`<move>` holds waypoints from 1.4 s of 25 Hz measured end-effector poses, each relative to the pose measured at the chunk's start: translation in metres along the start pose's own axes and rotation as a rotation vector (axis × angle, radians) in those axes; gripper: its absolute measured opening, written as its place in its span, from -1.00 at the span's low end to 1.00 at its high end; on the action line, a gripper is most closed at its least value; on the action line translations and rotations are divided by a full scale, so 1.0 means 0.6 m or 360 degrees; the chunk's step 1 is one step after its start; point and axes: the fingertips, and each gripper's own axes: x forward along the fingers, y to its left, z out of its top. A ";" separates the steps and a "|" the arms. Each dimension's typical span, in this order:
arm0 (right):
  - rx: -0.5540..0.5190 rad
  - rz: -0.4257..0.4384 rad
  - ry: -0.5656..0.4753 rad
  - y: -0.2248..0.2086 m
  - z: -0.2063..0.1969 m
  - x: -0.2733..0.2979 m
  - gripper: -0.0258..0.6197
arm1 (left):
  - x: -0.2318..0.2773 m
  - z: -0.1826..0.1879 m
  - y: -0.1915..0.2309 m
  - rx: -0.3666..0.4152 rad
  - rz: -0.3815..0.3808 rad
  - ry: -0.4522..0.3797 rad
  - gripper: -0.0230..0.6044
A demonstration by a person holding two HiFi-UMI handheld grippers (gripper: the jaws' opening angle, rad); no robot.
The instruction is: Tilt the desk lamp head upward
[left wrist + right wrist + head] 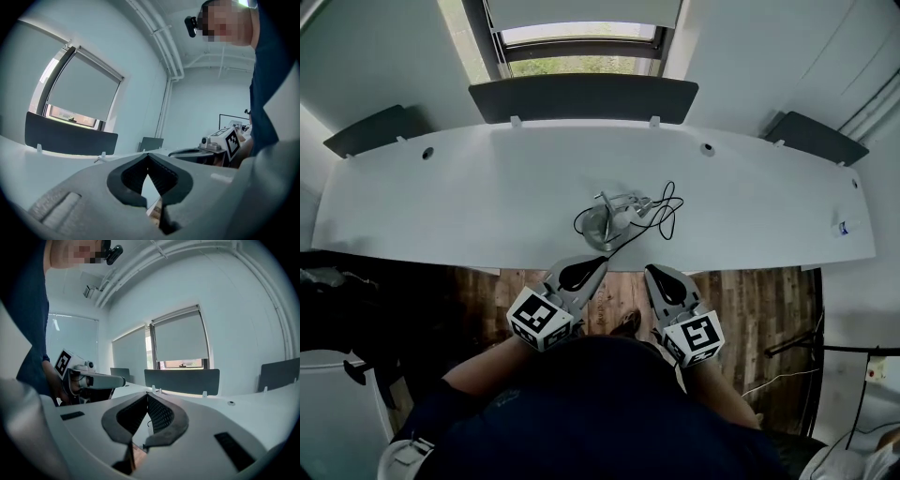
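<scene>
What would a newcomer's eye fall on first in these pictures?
The small desk lamp with its tangled black cable sits mid-way along the white desk, close to its near edge. Short of that edge, the left hand-held gripper and right hand-held gripper point toward it, both shut and empty.

Head view: high above near edge of desk [441, 197], looking steeply down, far wall at top. Left gripper [598, 263] view: low, close over desk, tilted up, facing far-right. Right gripper [649, 272] view: alike, facing far-left. All three share dark divider panel [581, 98] and window [579, 36]. Each gripper view catches other gripper.
</scene>
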 end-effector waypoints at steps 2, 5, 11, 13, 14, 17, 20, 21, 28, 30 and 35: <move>-0.0017 0.0034 0.0003 -0.020 0.001 0.012 -0.89 | 0.016 0.001 0.003 0.0002 0.0026 0.0013 -0.91; -0.0058 0.0092 0.0006 -0.049 -0.001 0.028 -0.89 | 0.038 -0.001 0.011 -0.0003 0.0082 0.0024 -0.90; -0.0076 0.0169 0.0052 -0.107 -0.019 0.052 -0.89 | 0.079 -0.016 0.036 -0.0023 0.0225 0.0050 -0.91; -0.0080 0.0189 0.0070 -0.125 -0.030 0.063 -0.89 | 0.089 -0.029 0.054 -0.0036 0.0300 0.0067 -0.90; -0.0080 0.0201 0.0076 -0.133 -0.034 0.069 -0.89 | 0.093 -0.039 0.065 -0.0047 0.0345 0.0081 -0.90; -0.0086 0.0232 0.0092 -0.149 -0.047 0.089 -0.89 | 0.104 -0.074 0.098 -0.0081 0.0459 0.0131 -0.90; -0.0113 0.0230 0.0118 -0.162 -0.057 0.109 -0.88 | 0.115 -0.101 0.121 -0.0067 0.0513 0.0186 -0.90; -0.0126 0.0222 0.0127 -0.166 -0.060 0.116 -0.88 | 0.118 -0.105 0.129 -0.0052 0.0521 0.0198 -0.90; -0.0239 0.0085 0.0219 -0.172 -0.094 0.172 -0.87 | 0.129 -0.145 0.181 0.0028 0.0490 0.0308 -0.61; -0.0272 0.0039 0.0270 -0.181 -0.109 0.190 -0.81 | 0.138 -0.148 0.198 0.0054 0.0478 0.0309 -0.55; -0.0368 -0.0067 0.0408 -0.211 -0.152 0.229 -0.55 | 0.166 -0.165 0.226 0.0128 0.0423 0.0347 -0.44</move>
